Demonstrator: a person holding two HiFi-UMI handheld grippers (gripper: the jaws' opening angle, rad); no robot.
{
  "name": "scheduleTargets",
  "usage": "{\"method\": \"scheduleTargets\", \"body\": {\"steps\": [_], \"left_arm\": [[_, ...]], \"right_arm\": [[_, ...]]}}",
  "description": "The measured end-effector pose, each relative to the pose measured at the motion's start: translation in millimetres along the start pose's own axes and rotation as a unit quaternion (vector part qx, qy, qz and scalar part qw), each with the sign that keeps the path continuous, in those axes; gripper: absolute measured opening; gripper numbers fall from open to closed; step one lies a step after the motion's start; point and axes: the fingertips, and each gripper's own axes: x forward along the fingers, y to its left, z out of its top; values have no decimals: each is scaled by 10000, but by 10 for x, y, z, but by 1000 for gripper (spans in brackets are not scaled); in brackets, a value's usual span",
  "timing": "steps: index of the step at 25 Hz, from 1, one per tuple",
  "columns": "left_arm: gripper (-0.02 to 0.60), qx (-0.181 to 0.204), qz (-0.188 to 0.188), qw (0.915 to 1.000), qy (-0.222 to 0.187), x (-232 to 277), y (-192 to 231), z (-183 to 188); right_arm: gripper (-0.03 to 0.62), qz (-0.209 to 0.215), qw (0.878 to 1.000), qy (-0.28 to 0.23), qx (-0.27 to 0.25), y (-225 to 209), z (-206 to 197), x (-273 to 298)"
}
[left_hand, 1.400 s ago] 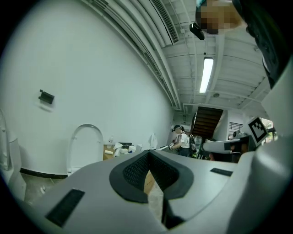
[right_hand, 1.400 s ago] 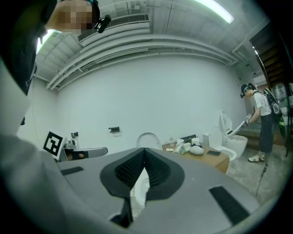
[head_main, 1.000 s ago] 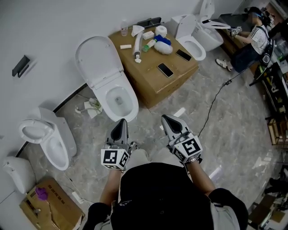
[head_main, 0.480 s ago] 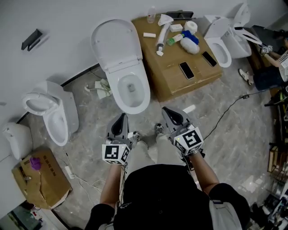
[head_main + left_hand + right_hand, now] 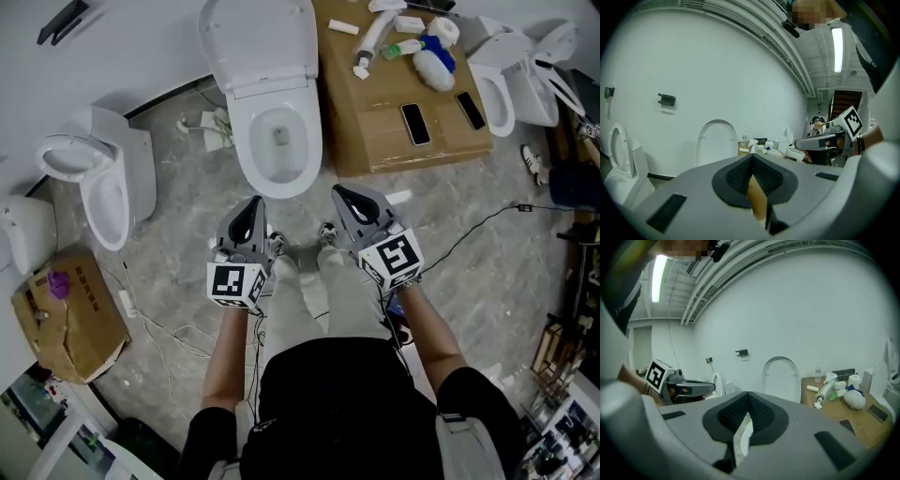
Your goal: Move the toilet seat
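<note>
Counted the task as not yet begun. Logged the toilet point(image 5: 277, 183) straight ahead against the wall, just beyond both claws, its lid point(image 5: 255, 42) raised upright. Judged the toilet seat point(image 5: 309, 150) to be lying down on the bowl rim, though could not be sure of that from above.

Held the left claw point(image 5: 248, 220) and the right claw point(image 5: 354, 204) side by side over the floor point(image 5: 169, 234), short of the bowl and touching nothing. Checked each gripper view: left claw point(image 5: 751, 159) pressed together and empty, right claw point(image 5: 747, 397) likewise shut on nothing.

Reckoned everything was left to do: reach the bowl, open a claw, take the seat's edge, swing it.

Looked for writing. Found black-and-white square markers on the claw cubes point(image 5: 234, 281), no words. Spotted dark print on the small carton point(image 5: 80, 281) at the left, too small to read. Saw no readable brand on the toilet, the phones point(image 5: 414, 124) or the box serving as a table point(image 5: 375, 141).
</note>
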Motion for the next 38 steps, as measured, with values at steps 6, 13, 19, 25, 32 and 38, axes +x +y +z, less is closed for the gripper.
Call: {"method": "scheduleTargets", "body": {"steps": [6, 13, 19, 25, 32, 38], "left_arm": [[8, -5, -135, 9997, 207, 215, 185, -407], [8, -115, -473, 9974, 536, 599, 342, -1078], [8, -39, -631, 9951, 760, 857, 504, -1574], [8, 289, -613, 9912, 1136, 1028, 737, -2189], [9, 519, -879, 9822, 1575, 1103, 853, -2807], [9, 848, -1006, 9741, 1839, 1174, 903, -3232]], "right_arm": [[12, -22, 9995, 302, 52, -122, -445, 265], [12, -134, 9955, 932, 81, -340, -1227, 669], [12, 20, 9919, 1264, -156, -351, -1733, 1087], [12, 288, 9863, 1563, -447, -322, -2295, 1434], [14, 650, 9754, 1982, -718, -224, -2923, 1581], [14, 751, 9653, 2248, -1097, -202, -3347, 1682]]}}
